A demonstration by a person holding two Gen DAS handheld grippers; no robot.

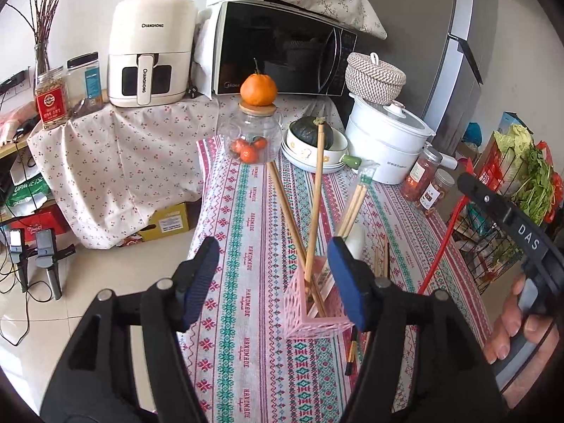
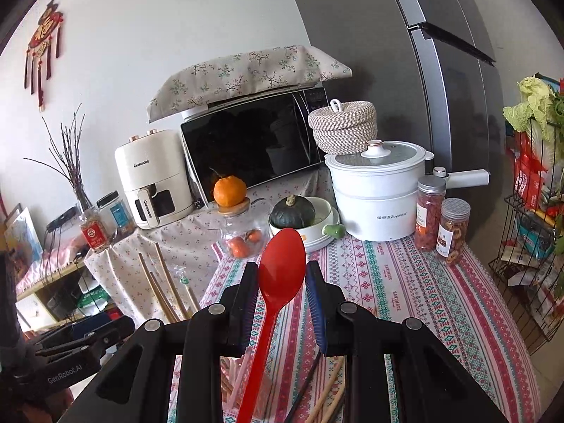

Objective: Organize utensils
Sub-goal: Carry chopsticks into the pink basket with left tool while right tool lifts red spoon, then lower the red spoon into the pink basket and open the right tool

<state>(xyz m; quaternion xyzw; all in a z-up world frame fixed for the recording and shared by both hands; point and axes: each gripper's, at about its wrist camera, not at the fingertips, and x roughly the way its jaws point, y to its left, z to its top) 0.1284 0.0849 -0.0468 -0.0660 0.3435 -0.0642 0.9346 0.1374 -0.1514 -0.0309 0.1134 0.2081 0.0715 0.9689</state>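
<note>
On a bench spread with a patterned cloth, a person sorts utensils with a gripper in each hand. The left gripper hangs over a pink basket, its jaws standing well apart with nothing pressed between the blue pads; several chopsticks lean in the basket, their tips fanned out towards a glass jar and a white pot, which suggests the basket is the collecting point. The right gripper holds a red spoon, bowl up and facing the camera, handle running down between the narrowly set jaws; the grip appears to sit low on the neck, likely so the handle can go into the basket first. In the left view the red handle slants above the bench just right of the basket, not yet inside it. More chopsticks lie loose on the cloth near the bench's front edge, so the sorting looks only part done, with the spoon seemingly next in.
</note>
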